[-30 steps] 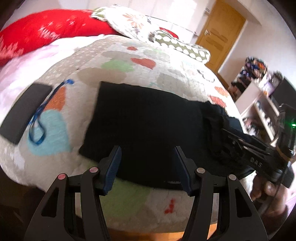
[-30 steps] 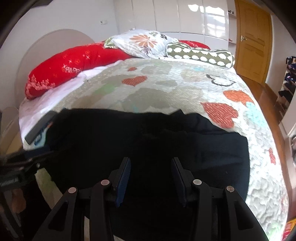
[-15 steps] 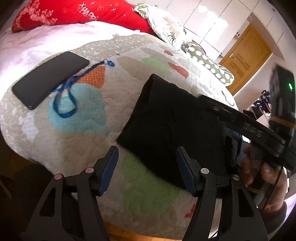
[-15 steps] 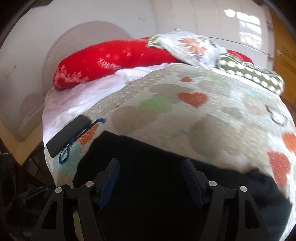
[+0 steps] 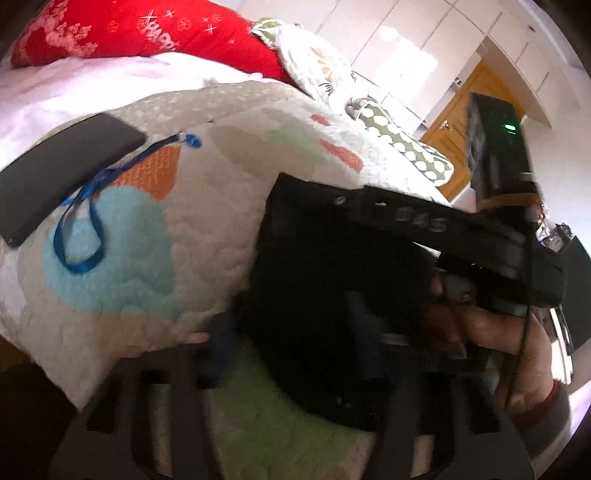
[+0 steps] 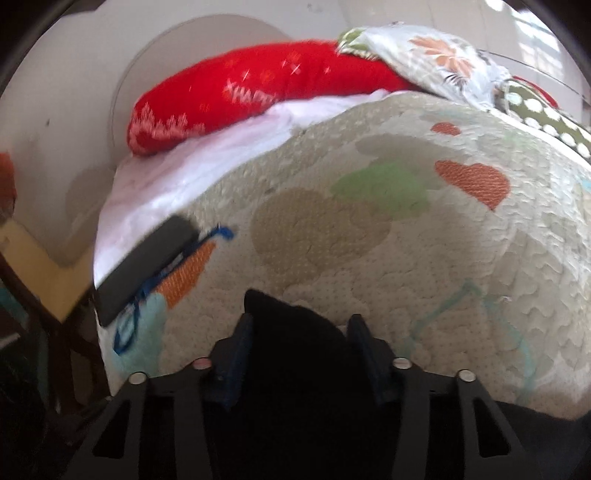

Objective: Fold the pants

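A home bedroom is shown. A quilted bedspread (image 6: 424, 258) with hearts is seen, pillows (image 6: 258, 96) at 12 o'clock and a wooden door (image 5: 458, 125) at 2 o'clock.

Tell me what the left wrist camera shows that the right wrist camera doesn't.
Only the left wrist view shows the right gripper's body and the hand holding it, over the black pants, plus the wooden door and white cabinets.

Only the right wrist view shows the rounded headboard and the right gripper with its fingers apart, pants fabric between them.

Both show the heart-patterned quilt, the black phone with its blue lanyard, the red pillow, the floral pillow and the pants.
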